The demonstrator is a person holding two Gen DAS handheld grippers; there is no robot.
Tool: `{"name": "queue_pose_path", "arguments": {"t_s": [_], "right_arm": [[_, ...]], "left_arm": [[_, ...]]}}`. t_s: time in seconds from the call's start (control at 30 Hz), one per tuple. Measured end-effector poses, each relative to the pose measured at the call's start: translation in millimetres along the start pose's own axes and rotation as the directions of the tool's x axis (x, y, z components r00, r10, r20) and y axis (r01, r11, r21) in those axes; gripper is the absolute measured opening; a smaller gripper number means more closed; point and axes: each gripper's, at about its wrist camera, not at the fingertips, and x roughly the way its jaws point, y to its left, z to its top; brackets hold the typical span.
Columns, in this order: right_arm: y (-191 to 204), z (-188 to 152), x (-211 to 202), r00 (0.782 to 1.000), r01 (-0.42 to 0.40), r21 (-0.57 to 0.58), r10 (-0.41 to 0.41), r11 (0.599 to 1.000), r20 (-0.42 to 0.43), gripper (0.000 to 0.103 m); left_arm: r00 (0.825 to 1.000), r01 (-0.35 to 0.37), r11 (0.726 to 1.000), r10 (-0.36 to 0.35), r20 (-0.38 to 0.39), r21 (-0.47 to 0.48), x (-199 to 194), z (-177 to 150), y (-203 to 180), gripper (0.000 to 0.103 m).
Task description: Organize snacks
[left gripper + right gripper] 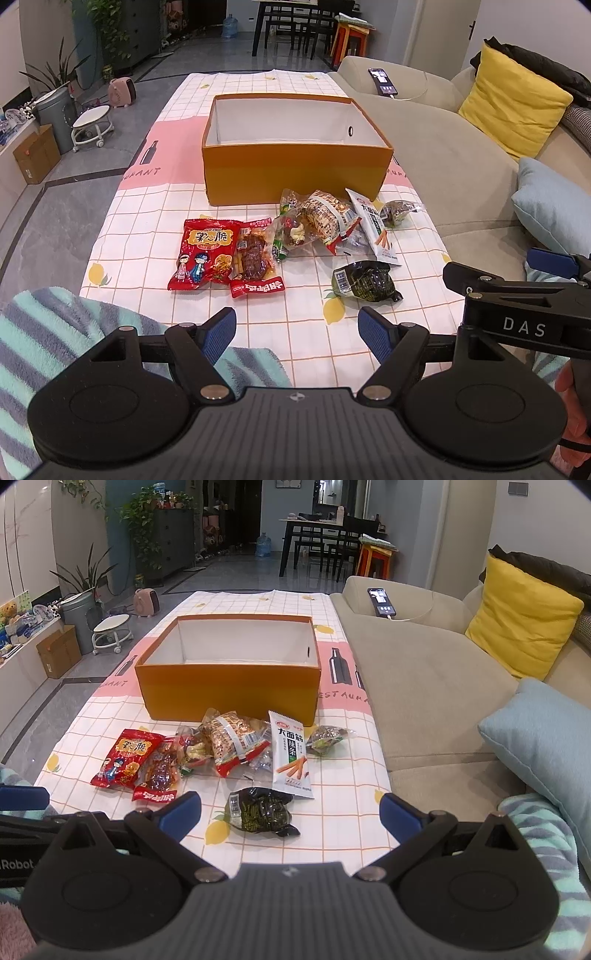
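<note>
— Which pack do I go for first, and with which side?

— I'd take the dark pack [260,809]. It lies nearest of all the snacks, apart from the heap, just ahead of my right gripper [290,810] and a little left of centre between its jaws. From my left gripper [297,328] the same pack [364,280] sits ahead and off to the right, so the right side looks nearer.

— State of the jaws?

— Both pairs are spread wide, holding nothing.

— How does the pack lie?

— Its long axis runs roughly crosswise to my right jaws, barcode end to the left. I judge a slight turn of the wrist would let the jaws close across its narrow width.

— And where does it go?

— Into the orange box [229,690], open and seemingly empty, straight beyond the heap on the worktop [332,830]. The white pack [290,755] lies between, close to the dark one, so I'd lift clear of it.
</note>
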Motion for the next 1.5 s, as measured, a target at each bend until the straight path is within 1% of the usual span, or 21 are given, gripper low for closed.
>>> {"name": "queue_pose_path", "arguments": {"t_s": [1.07, 1.2, 1.27, 1.33, 1.47, 1.5], "right_arm": [[-1, -2, 0, 1.0, 0.0, 0.002, 0.0, 1.0, -0.005, 0.099], [-2, -4, 4, 1.0, -0.005, 0.0, 0.005, 1.0, -0.012, 0.099], [-4, -3, 6, 1.0, -0.013, 0.001, 0.013, 1.0, -0.007, 0.099], [-8, 0, 9, 1.0, -0.027, 0.002, 0.027, 1.0, 0.005, 0.099], [-13, 6, 18, 0.999, -0.047, -0.019, 0.047, 0.999, 0.019, 0.099], [-15, 9, 21, 0.999, -0.049, -0.025, 0.049, 0.999, 0.022, 0.098]], "left_arm": [[1.0, 0.007, 1.0, -0.007, -0.002, -0.003, 0, 0, -2, 0.088], [0.999, 0.037, 0.999, -0.038, -0.025, -0.009, 7, 4, -4, 0.087], [0.998, 0.051, 0.999, -0.051, -0.034, -0.012, 11, 11, -2, 0.083], [0.997, 0.064, 0.998, -0.065, -0.03, -0.016, 13, 19, -2, 0.083], [0.994, 0.101, 0.995, -0.102, -0.028, -0.028, 21, 37, 2, 0.079], [0.994, 0.107, 0.994, -0.108, -0.03, -0.032, 24, 41, 2, 0.076]]}}
